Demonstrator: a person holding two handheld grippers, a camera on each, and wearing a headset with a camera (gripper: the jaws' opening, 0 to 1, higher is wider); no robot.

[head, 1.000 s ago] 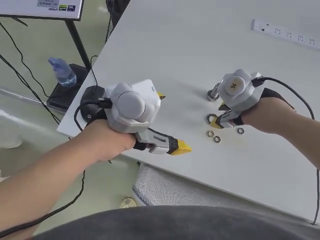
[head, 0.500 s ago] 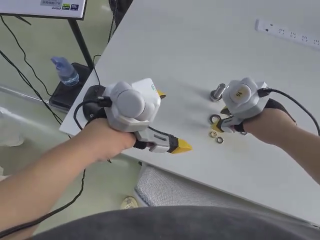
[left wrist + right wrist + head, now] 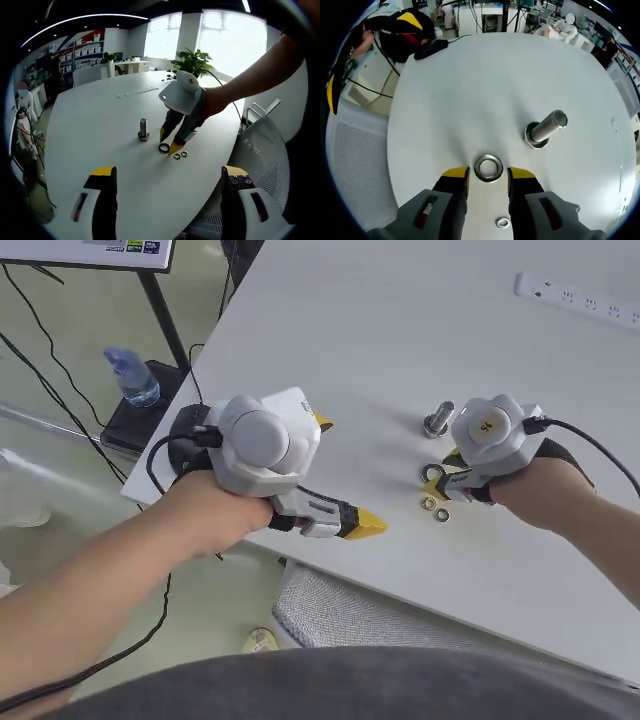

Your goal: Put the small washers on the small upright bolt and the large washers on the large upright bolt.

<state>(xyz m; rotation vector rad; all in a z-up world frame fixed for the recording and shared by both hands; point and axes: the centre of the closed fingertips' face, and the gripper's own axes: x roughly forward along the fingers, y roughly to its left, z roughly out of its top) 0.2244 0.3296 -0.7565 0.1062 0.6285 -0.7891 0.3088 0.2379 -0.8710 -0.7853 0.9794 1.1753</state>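
Observation:
One upright bolt [image 3: 437,423] stands on the white table [image 3: 380,340]. A large washer [image 3: 432,473] lies flat just in front of it, with two small washers [image 3: 428,503] beside it. My right gripper [image 3: 438,480] points down at the large washer, open. In the right gripper view the large washer [image 3: 478,169] lies on the table between the tips of my right gripper [image 3: 488,173], the bolt [image 3: 546,128] beyond it and a small washer [image 3: 503,222] nearer. My left gripper [image 3: 342,475] hovers wide open and empty to the left. The left gripper view has the bolt [image 3: 143,129], the large washer [image 3: 164,147] and my left gripper [image 3: 168,172].
A power strip [image 3: 575,300] lies at the table's far right. The table's near edge runs just below both grippers, with a mesh chair [image 3: 330,615] under it. A water bottle [image 3: 130,380] and cables sit on the floor at the left.
My right gripper has tipped further over the large washer, and its body now covers a small washer seen earlier at its right. The left gripper has barely moved.

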